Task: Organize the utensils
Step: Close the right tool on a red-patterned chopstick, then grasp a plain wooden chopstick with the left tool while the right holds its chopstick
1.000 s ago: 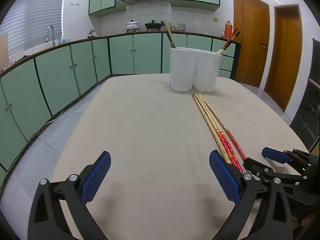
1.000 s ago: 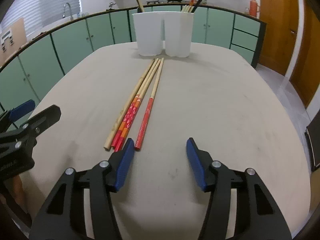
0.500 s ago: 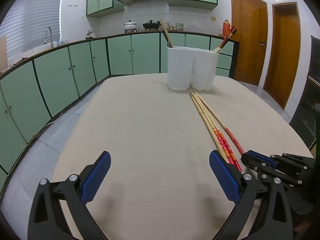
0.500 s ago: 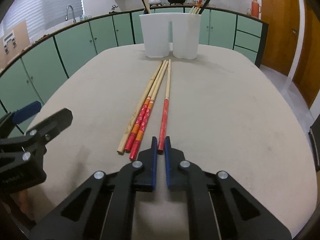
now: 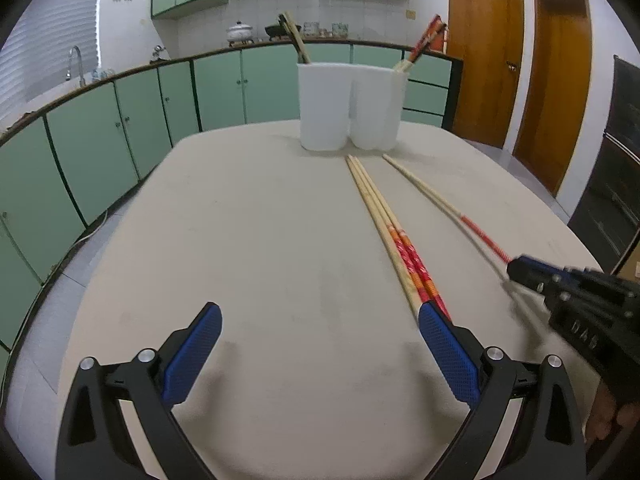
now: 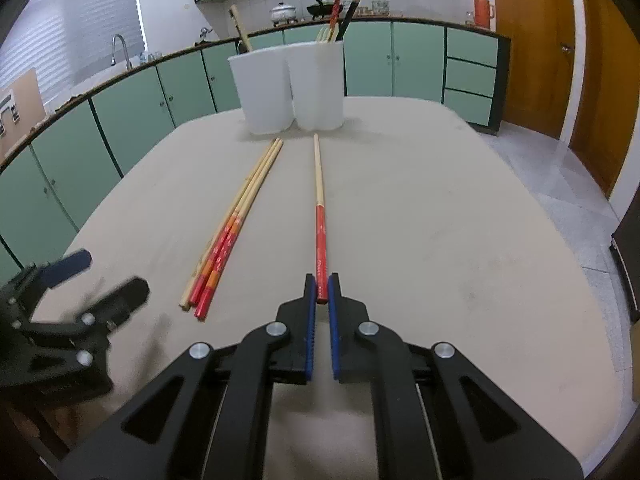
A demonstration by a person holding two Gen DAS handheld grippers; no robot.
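Note:
My right gripper (image 6: 322, 294) is shut on the red end of a single red-and-wood chopstick (image 6: 319, 184), which points toward the white two-cup utensil holder (image 6: 292, 88) at the far side of the table. From the left wrist view that chopstick (image 5: 436, 204) runs to the right gripper (image 5: 516, 270) at the right edge. Three more chopsticks (image 6: 232, 228) lie bundled on the table to the left of the held one. My left gripper (image 5: 320, 344) hangs open over the bare tabletop, its right pad (image 5: 448, 352) close to the bundle's (image 5: 388, 232) red ends. The holder (image 5: 352, 106) has utensils standing in it.
The beige table (image 6: 460, 220) has rounded edges, with floor beyond on both sides. Green cabinets (image 5: 100, 148) curve around the back and left. Wooden doors (image 5: 484, 52) stand at the right. A dark appliance (image 5: 612, 184) sits near the table's right edge.
The right gripper closed on one red chopstick and drew it away to the right of the bundle. Both grippers shifted a little over the table.

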